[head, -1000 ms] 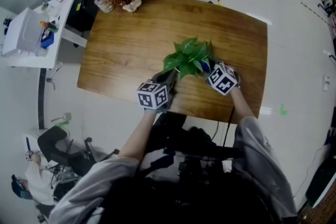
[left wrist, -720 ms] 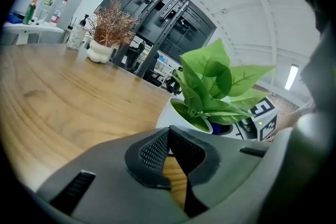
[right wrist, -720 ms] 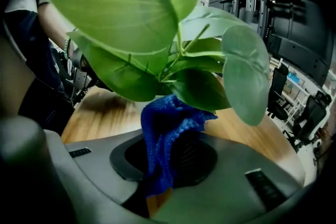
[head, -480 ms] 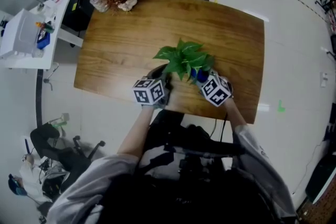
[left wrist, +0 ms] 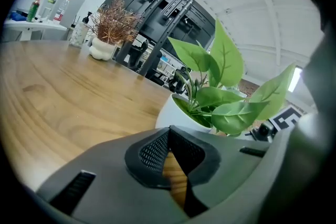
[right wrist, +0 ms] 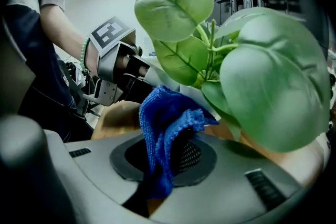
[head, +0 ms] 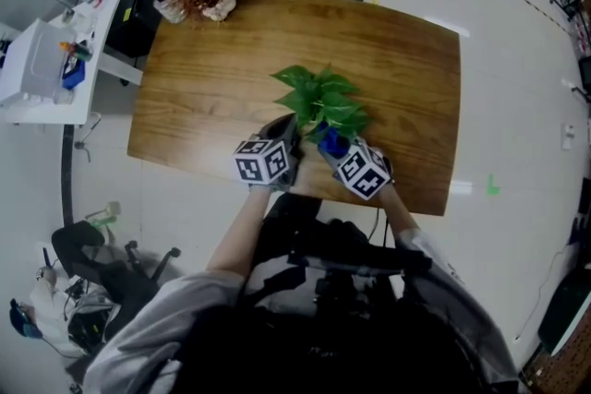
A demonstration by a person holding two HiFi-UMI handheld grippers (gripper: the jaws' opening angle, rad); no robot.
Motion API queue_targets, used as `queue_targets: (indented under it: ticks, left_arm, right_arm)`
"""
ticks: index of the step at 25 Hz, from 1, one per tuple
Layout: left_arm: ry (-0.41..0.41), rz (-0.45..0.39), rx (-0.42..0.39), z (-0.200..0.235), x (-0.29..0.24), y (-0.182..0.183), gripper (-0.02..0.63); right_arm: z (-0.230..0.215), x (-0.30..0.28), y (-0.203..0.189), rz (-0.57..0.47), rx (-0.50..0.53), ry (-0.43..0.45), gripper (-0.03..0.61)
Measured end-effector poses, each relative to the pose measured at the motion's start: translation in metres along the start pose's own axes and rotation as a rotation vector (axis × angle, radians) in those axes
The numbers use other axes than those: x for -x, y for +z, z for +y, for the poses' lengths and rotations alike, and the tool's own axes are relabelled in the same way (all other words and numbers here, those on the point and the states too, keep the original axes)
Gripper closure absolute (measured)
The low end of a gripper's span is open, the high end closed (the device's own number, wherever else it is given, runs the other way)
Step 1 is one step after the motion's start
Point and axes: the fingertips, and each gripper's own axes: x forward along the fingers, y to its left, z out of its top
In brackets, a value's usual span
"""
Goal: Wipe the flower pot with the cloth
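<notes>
While the left hand-held gripper [left wrist: 169, 131] rests with its jaws closed on nothing, tips just short of the white flower pot [left wrist: 177, 113], the right hand-held gripper [right wrist: 172, 136] is clenched on a bunched blue cloth [right wrist: 164, 123] at the pot's opposite side. The pot stands upright near the middle of the desk's [head: 406, 60] front edge. Its green leaves [head: 319, 101] spread over both tools and hide most of the pot wall from the head view.

The wipe looks set to turn on one relation. The pot lies between the two tools, ahead and to the left of the cloth-bearing right one, which comes at it from the front-right. Its long axis runs vertically, so a stroke would probably have to curve round the wall rather than along it. The right side is the nearer one for the work, since the cloth juts from its jaws towards the white wall under the foliage. Whether fabric and pot actually touch cannot be told. The left tool appears placed to brace the pot from the other side.
</notes>
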Motion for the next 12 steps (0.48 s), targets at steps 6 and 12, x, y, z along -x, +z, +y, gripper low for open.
queue_targets:
  ticks: [6,12]
  left_arm:
    - [-0.007,-0.009,-0.007,-0.004,0.001,0.003,0.614]
    - [-0.01,-0.017,-0.012,-0.002,0.003,0.007,0.614]
  right_arm:
    - [-0.016,0.027,-0.017,-0.006,-0.1,-0.038,0.502]
    - [-0.076,0.06,-0.028,-0.002,-0.122,-0.166,0.502]
